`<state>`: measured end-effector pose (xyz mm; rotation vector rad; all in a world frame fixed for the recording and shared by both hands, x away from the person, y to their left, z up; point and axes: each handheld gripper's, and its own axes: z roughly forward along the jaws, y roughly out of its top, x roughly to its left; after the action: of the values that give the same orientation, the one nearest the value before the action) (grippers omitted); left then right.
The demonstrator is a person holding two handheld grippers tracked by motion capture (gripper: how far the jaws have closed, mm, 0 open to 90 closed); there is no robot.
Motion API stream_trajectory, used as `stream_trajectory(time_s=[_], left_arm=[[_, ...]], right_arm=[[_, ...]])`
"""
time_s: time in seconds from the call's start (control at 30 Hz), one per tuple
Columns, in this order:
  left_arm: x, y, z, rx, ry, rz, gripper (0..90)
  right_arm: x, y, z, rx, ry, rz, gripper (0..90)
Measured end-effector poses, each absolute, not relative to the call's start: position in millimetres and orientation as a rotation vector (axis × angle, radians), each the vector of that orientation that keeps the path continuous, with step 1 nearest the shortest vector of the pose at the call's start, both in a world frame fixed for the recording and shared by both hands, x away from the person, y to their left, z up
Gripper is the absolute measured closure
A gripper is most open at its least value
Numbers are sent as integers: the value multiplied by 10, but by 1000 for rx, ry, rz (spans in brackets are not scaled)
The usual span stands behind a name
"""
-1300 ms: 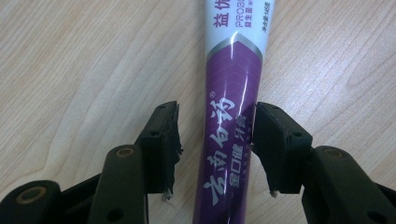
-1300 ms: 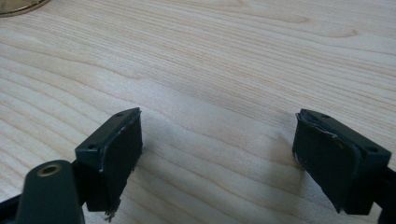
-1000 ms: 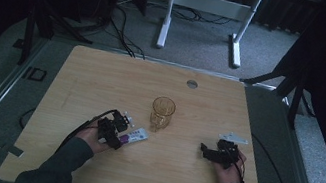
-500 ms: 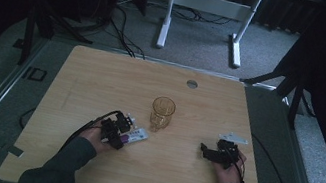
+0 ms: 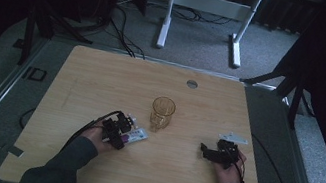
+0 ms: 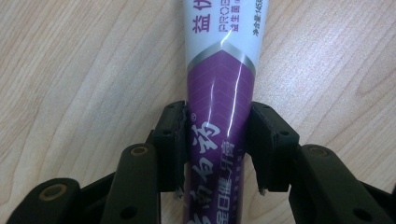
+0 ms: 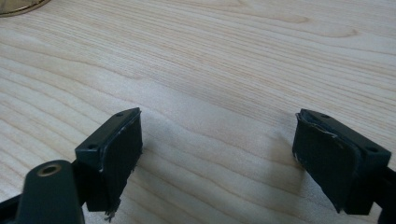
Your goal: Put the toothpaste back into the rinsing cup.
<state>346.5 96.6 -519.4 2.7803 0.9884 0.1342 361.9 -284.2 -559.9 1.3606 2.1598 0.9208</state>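
The purple-and-white tube (image 6: pixel 219 107) lies flat on the wooden table (image 5: pixel 102 81), in its near-left part, just left of the amber glass (image 5: pixel 162 113). The left gripper (image 6: pixel 218 140) is clamped on it: in the left gripper view both black pads press the tube's purple section from either side, and the tube still rests against the wood, so the grasp looks made but the lift not yet begun. Judging from this, the pick-up is at its first stage, and carrying the tube anywhere, perhaps toward the glass, is all still left to do.

In the high view the tube (image 5: pixel 135 136) points toward the glass, its far end close to the glass's base without clearly touching. A lift should therefore go up first, or the tube may knock the glass.

The right gripper (image 7: pixel 217 154) hovers low over bare wood with its jaws spread wide and nothing between them; it sits in the near-right part of the table (image 5: pixel 215 154), well apart from the glass.

There is wide open room beyond the glass and to the far left. The near edge lies close behind both hands.
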Motion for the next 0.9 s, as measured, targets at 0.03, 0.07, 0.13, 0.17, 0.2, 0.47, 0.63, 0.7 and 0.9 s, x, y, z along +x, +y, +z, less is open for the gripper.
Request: stream_trajectory(time_s=[0.03, 0.07, 0.13, 0.17, 0.2, 0.47, 0.63, 0.7, 0.9], left_arm=[[3468, 966, -5197, 2780, 989, 131, 584], [3468, 966, -5197, 2780, 989, 131, 583], [3476, 973, -5198, 2776, 991, 120, 584], [3479, 975, -5198, 2775, 992, 116, 583], [3484, 978, -5199, 2774, 991, 110, 584], [3503, 980, -5200, 2769, 999, 91, 584], [3502, 979, -5199, 2764, 1007, 91, 608], [3500, 977, -5198, 2765, 1008, 91, 619], [3490, 971, -5186, 2771, 997, 104, 658]], right_arm=[[3619, -2843, -5599, 1360, 2160, 920, 157], [3619, -2843, -5599, 1360, 2160, 920, 157], [3619, -2842, -5599, 1360, 2160, 920, 157], [3619, -2843, -5599, 1360, 2160, 920, 157], [3619, -2842, -5599, 1360, 2160, 920, 157], [3619, -2843, -5599, 1359, 2160, 920, 157], [3619, -2843, -5599, 1360, 2160, 920, 157], [3619, -2843, -5599, 1359, 2160, 921, 157], [3619, -2843, -5599, 1360, 2160, 920, 157]])
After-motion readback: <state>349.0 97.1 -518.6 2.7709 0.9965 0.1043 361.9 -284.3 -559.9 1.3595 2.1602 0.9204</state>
